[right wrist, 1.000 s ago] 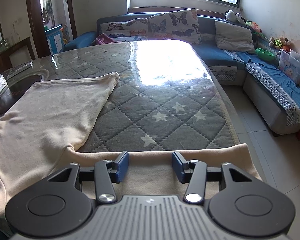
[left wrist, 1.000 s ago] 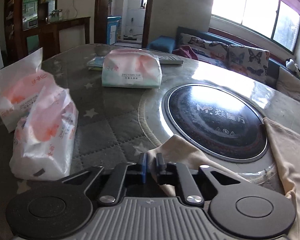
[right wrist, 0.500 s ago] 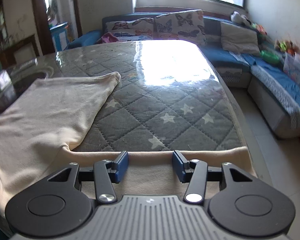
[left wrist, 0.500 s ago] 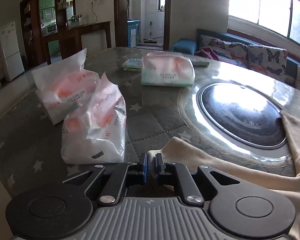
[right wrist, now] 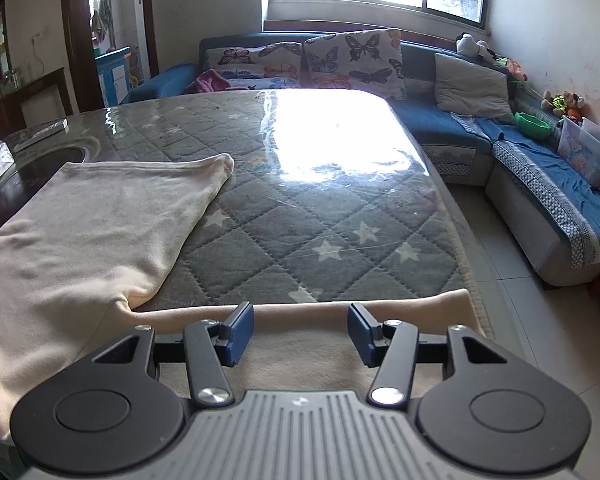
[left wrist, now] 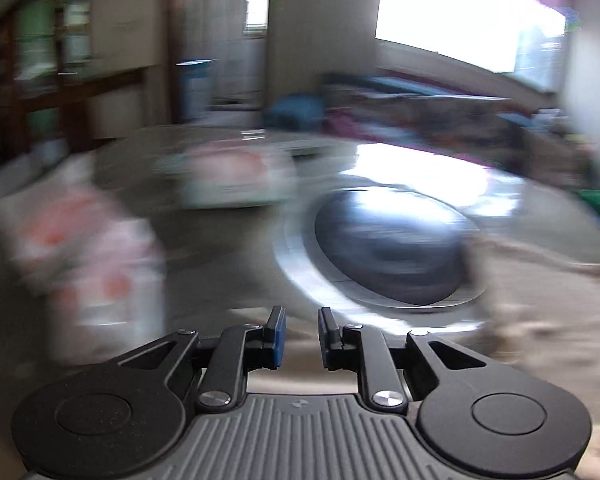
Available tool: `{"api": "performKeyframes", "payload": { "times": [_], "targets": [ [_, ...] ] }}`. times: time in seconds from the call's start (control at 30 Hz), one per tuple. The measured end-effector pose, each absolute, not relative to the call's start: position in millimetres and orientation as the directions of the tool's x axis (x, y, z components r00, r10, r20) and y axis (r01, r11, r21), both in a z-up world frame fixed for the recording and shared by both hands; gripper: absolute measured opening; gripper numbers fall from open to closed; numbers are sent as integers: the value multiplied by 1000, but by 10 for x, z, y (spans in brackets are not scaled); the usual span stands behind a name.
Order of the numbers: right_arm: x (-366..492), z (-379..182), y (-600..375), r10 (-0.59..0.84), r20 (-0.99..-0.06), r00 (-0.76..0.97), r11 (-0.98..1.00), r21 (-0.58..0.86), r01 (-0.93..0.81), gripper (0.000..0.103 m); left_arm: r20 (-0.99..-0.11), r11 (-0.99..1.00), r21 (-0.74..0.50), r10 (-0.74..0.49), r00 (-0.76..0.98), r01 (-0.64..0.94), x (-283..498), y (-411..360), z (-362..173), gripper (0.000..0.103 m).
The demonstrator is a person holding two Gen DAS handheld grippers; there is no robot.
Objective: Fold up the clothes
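A cream garment [right wrist: 92,232] lies spread on the quilted grey table cover; one sleeve [right wrist: 324,344] runs along the near edge under my right gripper. My right gripper [right wrist: 300,330] is open and empty just above that sleeve. The left wrist view is heavily motion-blurred. My left gripper [left wrist: 302,334] stands slightly open with nothing between its fingers. Blurred cream cloth [left wrist: 540,312] lies to its right.
White tissue packs [left wrist: 88,256] stand left of my left gripper, another [left wrist: 232,176] farther back. A round dark cooktop [left wrist: 388,244] is set into the table. A blue sofa [right wrist: 540,160] with butterfly cushions runs behind and to the right of the table.
My left gripper has opened and let go of the cream cloth, and it is moving fast, blurring its view. My right gripper stays open over the sleeve.
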State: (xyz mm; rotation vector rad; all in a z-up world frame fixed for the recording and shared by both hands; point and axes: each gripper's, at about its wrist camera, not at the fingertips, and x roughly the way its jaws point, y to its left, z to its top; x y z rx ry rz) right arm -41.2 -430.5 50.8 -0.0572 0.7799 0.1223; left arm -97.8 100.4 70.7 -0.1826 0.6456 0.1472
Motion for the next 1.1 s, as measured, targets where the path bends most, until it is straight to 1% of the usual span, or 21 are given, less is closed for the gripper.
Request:
{"api": "performKeyframes", "payload": {
  "times": [0.07,0.17,0.23,0.3,0.37,0.5,0.67,0.8,0.9,1.0,1.03,1.1],
  "targets": [
    [-420,506,-4313,86,-706,703,992,-7,-128,53,-606,981,-184,-60,793,-67,-898,762,704,19],
    [-420,478,-4324,84,-710,699,992,-3,-123,53,-605,967,-246,-205,770,64,-757,421,636,19],
    [-413,451,-4336,83,-715,694,993,1,-118,54,-610,953,-278,-271,745,120,-658,248,574,19],
    [-415,439,-4349,85,-716,693,993,5,-117,55,-618,944,-293,-310,722,154,-567,116,495,19],
    [-412,439,-4370,82,-715,695,994,6,-111,56,-638,943,-291,-318,701,163,-496,17,411,19],
    [-387,427,-4428,69,-712,699,996,4,-95,57,-658,944,-303,-307,688,131,-409,25,270,18],
    [-354,412,-4529,35,-710,704,999,-1,-51,58,-656,938,-333,-304,691,96,-334,121,244,18],
    [-384,407,-4616,-8,-714,701,1000,-8,3,59,-658,950,-295,-282,698,106,-318,65,261,18],
    [-458,416,-4660,-37,-724,689,999,-17,35,59,-655,950,-291,-281,701,109,-321,54,254,18],
    [-571,422,-4734,-62,-733,677,998,-23,67,61,-653,950,-292,-284,702,112,-317,63,254,18],
    [-604,422,-4760,-69,-734,676,997,-25,75,64,-652,950,-290,-283,703,114,-316,58,253,18],
    [-667,429,-4809,-83,-736,672,995,-30,90,64,-654,952,-280,-281,702,120,-317,45,259,18]
  ]
}}
